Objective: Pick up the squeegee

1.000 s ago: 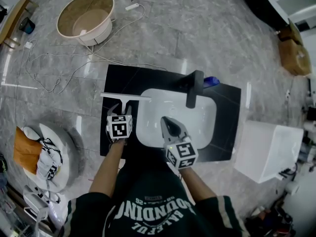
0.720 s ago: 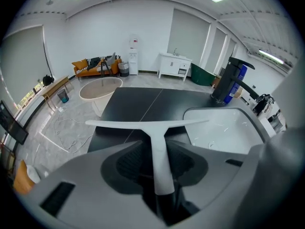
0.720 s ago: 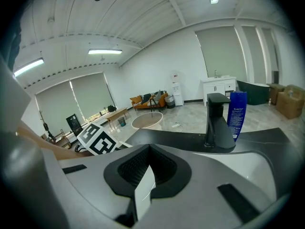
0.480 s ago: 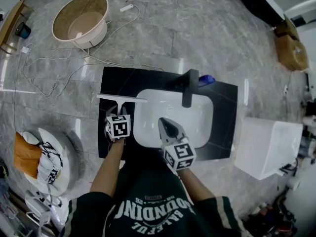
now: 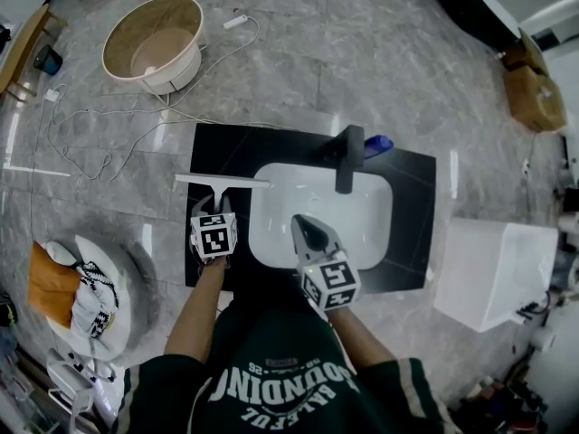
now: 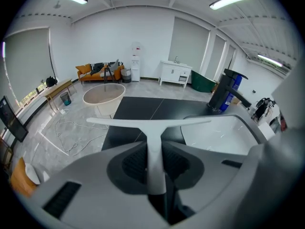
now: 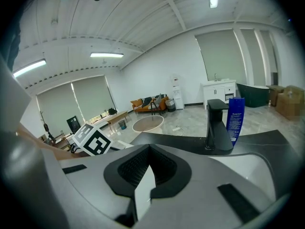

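Observation:
The white T-shaped squeegee (image 5: 222,181) lies across the left part of the black counter (image 5: 412,197), its blade pointing away from me. My left gripper (image 5: 220,202) has the handle between its pads. In the left gripper view the squeegee (image 6: 148,123) runs straight up from between the jaws of the left gripper (image 6: 155,152), which are closing and press on both sides of the handle. My right gripper (image 5: 304,223) hovers shut and empty over the near side of the white sink (image 5: 371,208). In its own view the right gripper (image 7: 147,151) holds nothing.
A black faucet (image 5: 348,158) and a blue bottle (image 5: 378,145) stand at the sink's far edge. On the floor are a beige tub (image 5: 154,39) with a white cable (image 5: 99,129) at the far left, a round stand with cloths (image 5: 86,292) at the left, and a white box (image 5: 493,274) at the right.
The left gripper's jaws have drawn in around the squeegee's handle. The right gripper has stayed over the sink.

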